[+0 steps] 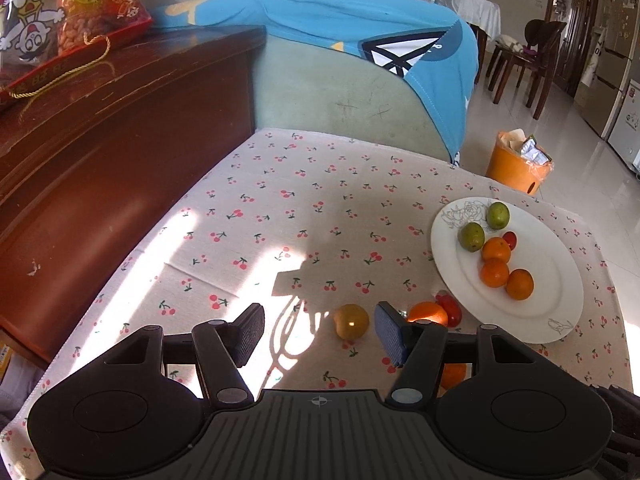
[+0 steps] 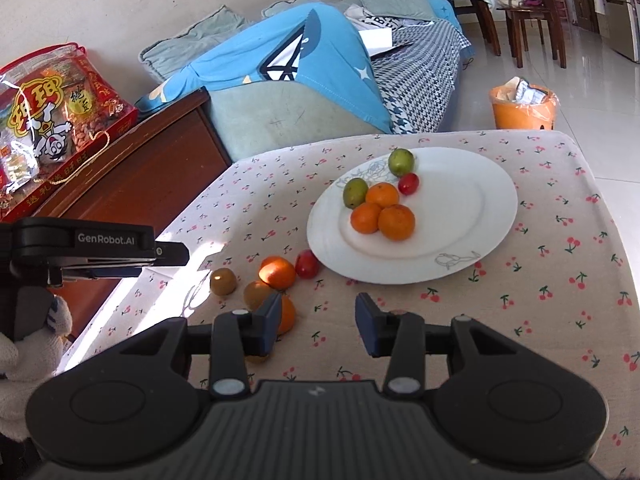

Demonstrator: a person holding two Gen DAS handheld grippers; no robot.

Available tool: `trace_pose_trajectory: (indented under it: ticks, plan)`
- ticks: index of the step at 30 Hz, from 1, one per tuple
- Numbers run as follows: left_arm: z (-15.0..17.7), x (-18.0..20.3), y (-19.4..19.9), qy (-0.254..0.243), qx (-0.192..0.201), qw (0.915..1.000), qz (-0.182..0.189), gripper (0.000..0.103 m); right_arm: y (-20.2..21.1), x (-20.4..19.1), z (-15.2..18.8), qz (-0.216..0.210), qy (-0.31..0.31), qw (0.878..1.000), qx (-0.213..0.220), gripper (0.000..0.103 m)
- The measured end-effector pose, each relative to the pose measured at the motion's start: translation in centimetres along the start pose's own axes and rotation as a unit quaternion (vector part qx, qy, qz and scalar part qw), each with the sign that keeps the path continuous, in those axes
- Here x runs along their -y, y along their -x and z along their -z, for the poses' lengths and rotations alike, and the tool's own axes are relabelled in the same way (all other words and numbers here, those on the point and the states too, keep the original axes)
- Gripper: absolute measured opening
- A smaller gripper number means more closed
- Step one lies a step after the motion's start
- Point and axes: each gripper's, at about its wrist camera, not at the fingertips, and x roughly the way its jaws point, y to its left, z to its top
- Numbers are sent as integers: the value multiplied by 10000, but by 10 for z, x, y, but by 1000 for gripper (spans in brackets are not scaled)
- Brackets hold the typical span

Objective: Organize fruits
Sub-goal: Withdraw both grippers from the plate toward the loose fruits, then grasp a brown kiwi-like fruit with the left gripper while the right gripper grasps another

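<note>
Fruits lie in two groups on the cherry-print tablecloth (image 2: 540, 208): six already sit on the white plate (image 2: 480, 216), and a loose cluster waits just off its near-left rim. On the plate, three oranges (image 2: 382, 214) touch one another, with two green fruits (image 2: 376, 174) and a small red fruit (image 2: 409, 183) beside them toward the far rim, so the sorting looks well begun but not finished. Off the plate, a sunlit orange (image 2: 278, 272) sits touching a red fruit (image 2: 307, 264) that lies just beside the plate's edge; a brownish-green fruit (image 2: 223, 281) stands a little apart to the left, a second one (image 2: 256, 294) is near it, and another orange (image 2: 287, 314) is partly hidden behind a finger, so its exact contact is hard to judge. The left gripper (image 1: 319, 330) hovers with its fingers spread and nothing pinched; the brownish-green fruit shows in the gap ahead of its pads, likely the next pick. The right gripper (image 2: 318, 326) is likewise parted and empty, over bare cloth between the cluster and the plate. Behind the table stand a dark wooden cabinet (image 2: 160, 168) bearing a red snack bag (image 2: 52, 120), a sofa under a blue blanket (image 2: 312, 64), and an orange waste bin (image 2: 524, 110) on the floor.
</note>
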Motion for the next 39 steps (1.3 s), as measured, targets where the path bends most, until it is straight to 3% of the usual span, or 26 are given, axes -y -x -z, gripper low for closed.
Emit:
trace_pose_trajectory:
  ticks: [14,30,39]
  plan:
    - [15,-4,-22,-130,-145,9998,-48,60,-17,-18,17,-360,228,9986,-309,42]
    - [20,8,-49,-274,-54,9989,367,58,-39,-28,24,-390,431,9975,-403,42]
    - [22,9,-63,-201,-93,9991,355,45,-45,-32,26,-326,565,9973,-334,35]
